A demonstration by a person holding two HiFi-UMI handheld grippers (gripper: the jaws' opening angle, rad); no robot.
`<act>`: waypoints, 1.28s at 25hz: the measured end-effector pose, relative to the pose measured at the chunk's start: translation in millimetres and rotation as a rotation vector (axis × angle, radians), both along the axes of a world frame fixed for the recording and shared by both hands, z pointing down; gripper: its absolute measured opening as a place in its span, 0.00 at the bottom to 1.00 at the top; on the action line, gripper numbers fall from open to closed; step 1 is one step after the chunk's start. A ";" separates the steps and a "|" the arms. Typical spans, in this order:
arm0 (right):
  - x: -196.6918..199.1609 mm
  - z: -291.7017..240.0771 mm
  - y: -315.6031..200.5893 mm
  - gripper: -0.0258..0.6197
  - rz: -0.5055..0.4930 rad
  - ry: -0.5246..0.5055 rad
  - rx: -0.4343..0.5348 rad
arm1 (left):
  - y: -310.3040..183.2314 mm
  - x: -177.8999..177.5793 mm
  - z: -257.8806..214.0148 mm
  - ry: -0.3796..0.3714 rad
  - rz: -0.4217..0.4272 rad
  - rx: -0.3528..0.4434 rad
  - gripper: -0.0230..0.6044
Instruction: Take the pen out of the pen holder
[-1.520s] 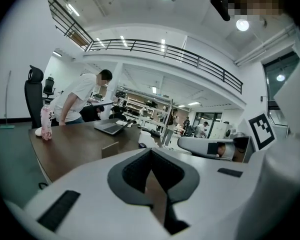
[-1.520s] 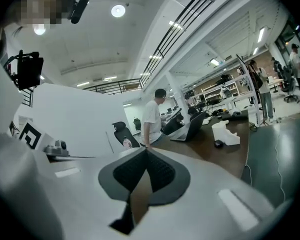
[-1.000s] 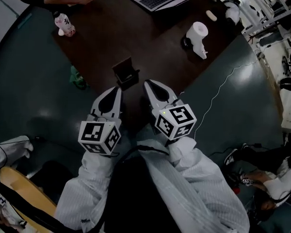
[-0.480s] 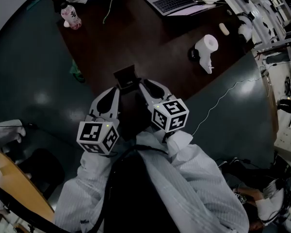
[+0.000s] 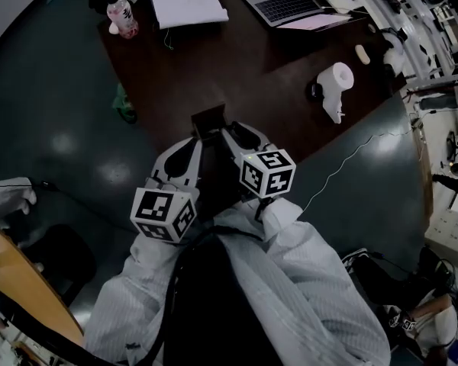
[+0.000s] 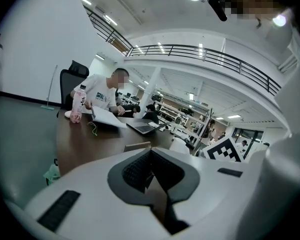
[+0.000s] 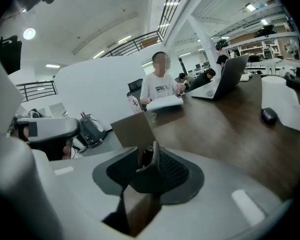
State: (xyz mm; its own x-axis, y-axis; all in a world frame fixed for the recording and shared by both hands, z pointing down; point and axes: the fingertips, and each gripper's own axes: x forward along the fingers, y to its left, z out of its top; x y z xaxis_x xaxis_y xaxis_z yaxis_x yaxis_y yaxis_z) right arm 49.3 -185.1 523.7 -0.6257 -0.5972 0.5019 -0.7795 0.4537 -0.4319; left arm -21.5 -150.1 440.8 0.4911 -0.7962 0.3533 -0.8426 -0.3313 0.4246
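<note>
Pen holder (image 5: 211,119): at the worktop's (image 5: 275,75) near edge, with a gripper just beside it on each side.
Pen: can't really spot it. The dark slim bit (image 7: 147,155) between the right jaw tips might be it.
Left gripper (image 5: 194,142): jaws pressed together, nothing in them.
Right gripper (image 5: 227,134): jaws opening, not pinching anything yet.
Tip: I'd brace the holder with the left, pinch the pen's shaft, then lift straight up.

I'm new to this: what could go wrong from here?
The holder stands near the table edge; the right gripper, jaws opening close by it, could knock it over or off. Something thin and dark, perhaps the pen, shows between those jaws; with so narrow a gap they might miss or drop it.
</note>
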 end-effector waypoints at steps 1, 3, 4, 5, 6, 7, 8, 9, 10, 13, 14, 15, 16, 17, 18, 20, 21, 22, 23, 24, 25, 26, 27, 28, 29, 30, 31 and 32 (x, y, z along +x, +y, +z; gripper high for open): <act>-0.9 2.4 -0.4 0.20 0.004 0.003 -0.004 | 0.0 -1.1 0.8 0.001 -0.001 -0.001 0.04; -0.7 4.2 -1.5 0.20 0.021 0.017 0.002 | 0.6 -2.9 2.0 0.002 -0.001 -0.003 0.04; -0.7 4.2 -2.0 0.20 0.027 0.027 0.009 | 1.1 -4.1 2.6 0.001 0.000 -0.003 0.04; -1.0 4.1 -2.1 0.18 0.031 0.036 0.016 | 1.7 -5.3 3.3 0.001 -0.001 -0.003 0.04; -1.5 4.1 -2.1 0.17 0.032 0.043 0.021 | 2.1 -6.5 3.9 0.001 -0.001 -0.003 0.04; -1.7 4.0 -2.0 0.17 0.031 0.048 0.023 | 2.1 -7.4 4.1 0.001 -0.002 -0.003 0.04; -1.4 3.5 -1.9 0.17 0.030 0.051 0.025 | 1.9 -7.8 4.0 0.001 -0.003 -0.003 0.04; -0.9 2.5 -1.8 0.17 0.030 0.053 0.029 | 1.6 -8.0 3.5 0.001 -0.003 -0.002 0.04; -0.4 0.6 -1.9 0.16 0.031 0.054 0.035 | 1.3 -8.2 2.8 0.000 -0.004 -0.001 0.04; -1.3 -6.0 -1.5 0.14 0.031 0.045 0.056 | 0.9 -9.3 0.6 0.000 -0.005 0.003 0.04; -1.9 -7.5 -1.1 0.13 0.027 0.040 0.057 | 0.9 -9.4 -0.1 0.000 -0.006 0.006 0.04; -2.3 -9.2 -0.8 0.13 0.024 0.034 0.058 | 1.0 -9.6 -1.0 0.000 -0.007 0.008 0.04; -2.4 -11.3 -0.7 0.13 0.023 0.028 0.060 | 1.1 -9.8 -2.0 0.000 -0.008 0.011 0.04; -2.3 -14.2 -0.9 0.13 0.025 0.022 0.065 | 1.4 -10.2 -3.0 -0.001 -0.009 0.015 0.04; -2.1 -17.9 -0.9 0.13 0.027 0.017 0.072 | 1.9 -10.6 -4.2 -0.001 -0.009 0.018 0.04; -2.5 -27.5 -0.3 0.13 0.026 0.007 0.090 | 2.9 -11.6 -7.7 -0.003 -0.010 0.027 0.04; -3.3 -33.4 0.5 0.13 0.021 0.001 0.100 | 3.3 -12.2 -10.4 -0.004 -0.011 0.033 0.04; -4.3 -39.9 1.6 0.13 0.015 -0.004 0.110 | 3.8 -12.6 -13.6 -0.006 -0.012 0.040 0.04; -5.3 -46.6 3.2 0.13 0.009 -0.012 0.120 | 4.3 -13.0 -16.9 -0.008 -0.014 0.047 0.04; -6.0 -53.5 5.3 0.13 0.004 -0.021 0.130 | 4.9 -13.1 -20.2 -0.009 -0.015 0.056 0.04; -6.3 -60.7 7.7 0.13 0.001 -0.031 0.139 | 5.7 -13.1 -23.6 -0.011 -0.016 0.065 0.04; -6.4 -68.3 10.4 0.13 -0.002 -0.041 0.150 | 6.6 -13.0 -27.2 -0.013 -0.017 0.073 0.04; -6.6 -76.5 13.2 0.13 -0.006 -0.048 0.162 | 7.3 -13.1 -31.2 -0.015 -0.018 0.082 0.04; -7.3 -85.0 16.0 0.13 -0.010 -0.052 0.176 | 7.8 -13.6 -35.6 -0.018 -0.019 0.090 0.04; -8.5 -93.8 18.4 0.13 -0.016 -0.055 0.190 | 7.9 -14.5 -40.3 -0.020 -0.019 0.098 0.04; -10.1 -102.5 20.3 0.13 -0.021 -0.059 0.205 | 7.3 -15.8 -45.5 -0.023 -0.020 0.109 0.04; -11.6 -111.2 21.8 0.13 -0.027 -0.061 0.221 | 6.3 -17.0 -50.9 -0.027 -0.020 0.120 0.04; -12.7 -119.4 23.2 0.13 -0.034 -0.062 0.238 | 5.2 -17.9 -56.1 -0.029 -0.020 0.133 0.04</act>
State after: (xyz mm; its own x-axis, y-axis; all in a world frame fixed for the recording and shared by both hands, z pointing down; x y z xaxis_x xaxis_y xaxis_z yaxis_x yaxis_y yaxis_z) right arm 36.6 -161.9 404.3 -0.6725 -0.6722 0.3097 -0.7376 0.5738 -0.3560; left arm -39.4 -145.0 384.7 0.4659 -0.8465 0.2577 -0.8608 -0.3663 0.3532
